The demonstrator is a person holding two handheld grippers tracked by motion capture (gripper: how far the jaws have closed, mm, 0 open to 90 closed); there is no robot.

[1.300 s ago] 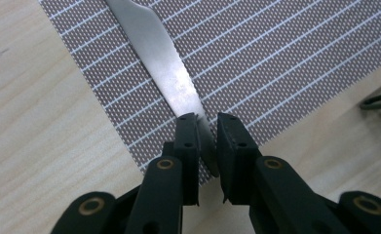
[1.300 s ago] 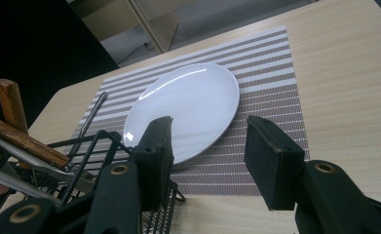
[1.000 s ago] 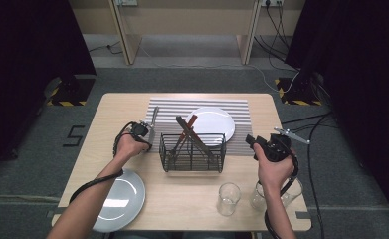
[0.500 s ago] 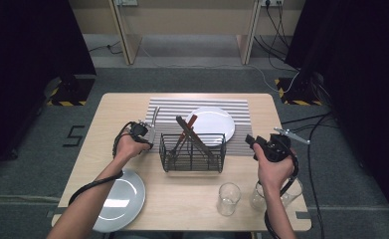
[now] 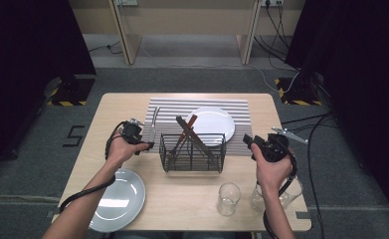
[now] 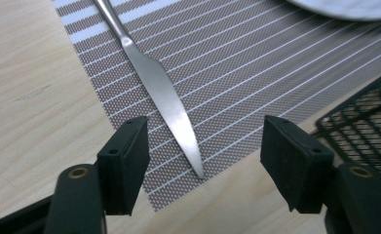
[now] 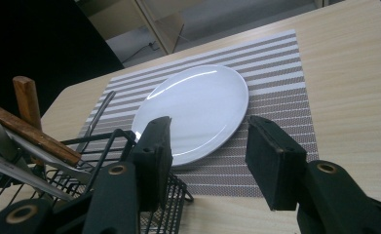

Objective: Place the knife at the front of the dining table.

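The left gripper [image 6: 202,163] is released, its jaws spread wide just above the tip of the knife [image 6: 159,92], which lies flat on the striped placemat [image 6: 256,63] near its left edge, with the wire basket [image 5: 192,152] close by on the right. That basket stands on the table [image 5: 192,199] between the two grippers and holds wooden-handled utensils [image 5: 188,130] leaning crosswise. The right gripper [image 7: 207,161] is also released, empty, facing the white plate [image 7: 195,112] on the placemat, while a grey plate [image 5: 120,199] and two glasses [image 5: 229,198] sit nearer the person.

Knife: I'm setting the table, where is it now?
The knife lies flat on the striped placemat's left edge, left of the wire basket, just ahead of the open left hand-held gripper.
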